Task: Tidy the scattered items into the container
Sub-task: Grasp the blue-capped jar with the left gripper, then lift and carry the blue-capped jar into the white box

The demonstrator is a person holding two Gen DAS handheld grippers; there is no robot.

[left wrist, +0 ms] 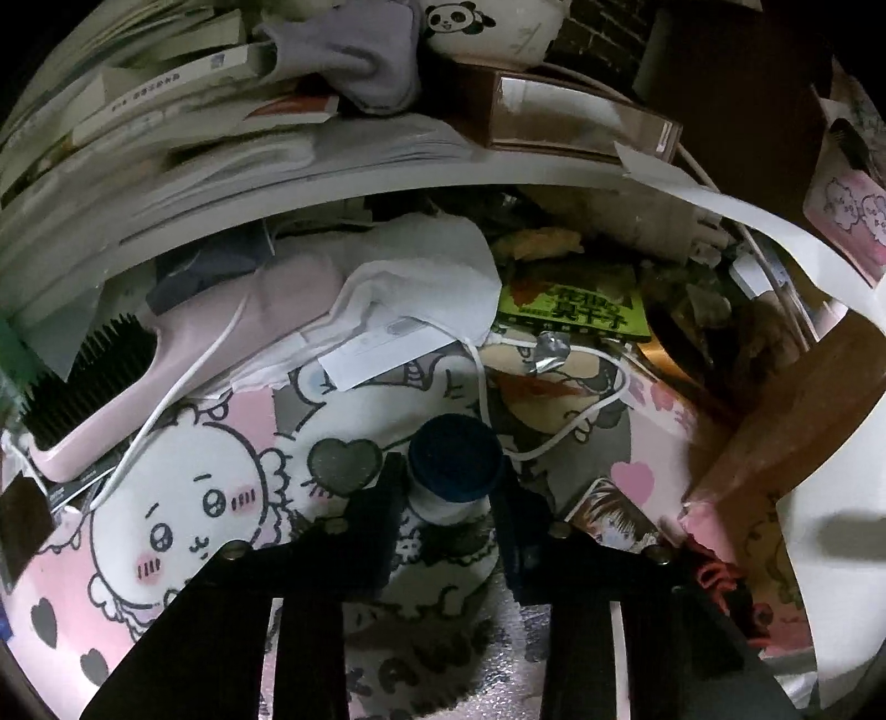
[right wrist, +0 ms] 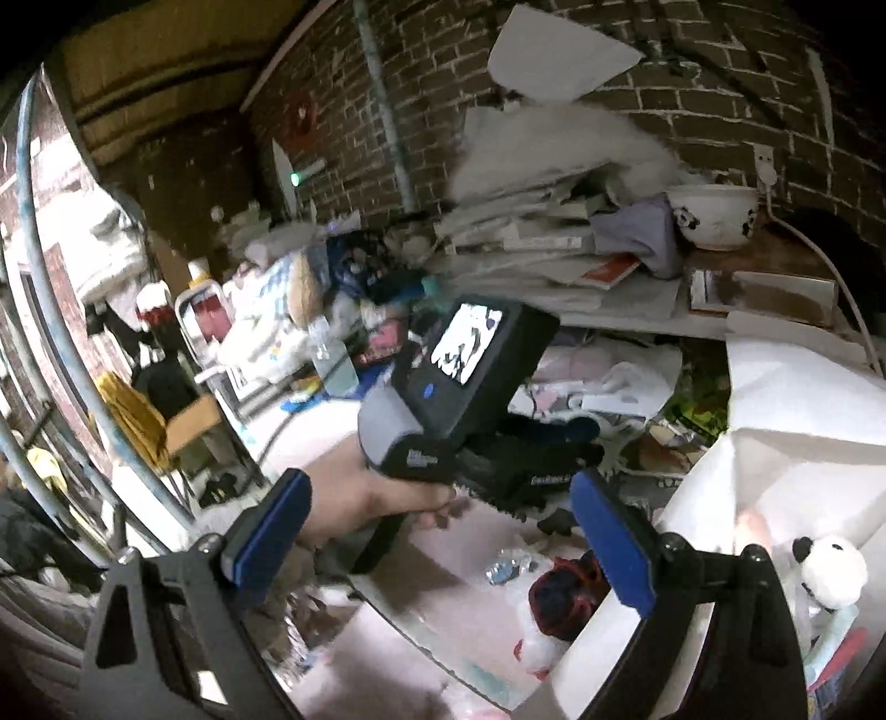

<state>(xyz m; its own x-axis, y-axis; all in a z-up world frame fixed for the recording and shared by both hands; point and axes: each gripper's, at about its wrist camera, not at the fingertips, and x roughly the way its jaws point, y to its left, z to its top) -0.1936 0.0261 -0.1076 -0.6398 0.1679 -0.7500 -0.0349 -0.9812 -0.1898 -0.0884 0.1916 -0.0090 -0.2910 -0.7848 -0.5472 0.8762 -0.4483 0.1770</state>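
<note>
The left hand-held gripper (left wrist: 448, 493) is pinching a small white bottle with a dark blue cap (left wrist: 455, 464) just above the cartoon-printed surface (left wrist: 183, 498). A pink hairbrush (left wrist: 105, 382) lies near on the left. The right hand-held gripper (right wrist: 443, 531) is spread and holds nothing — beside it stands the white container (right wrist: 786, 443), with a panda toy (right wrist: 830, 567) inside.

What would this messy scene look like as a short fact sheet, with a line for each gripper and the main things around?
left gripper: shut on small bottle with dark blue cap
right gripper: open, holding nothing
surface: pink cartoon mat
nearby: pink hairbrush, white cable, green book
shelf above: panda bowl, stacked books
container: white box, toy panda inside
</note>
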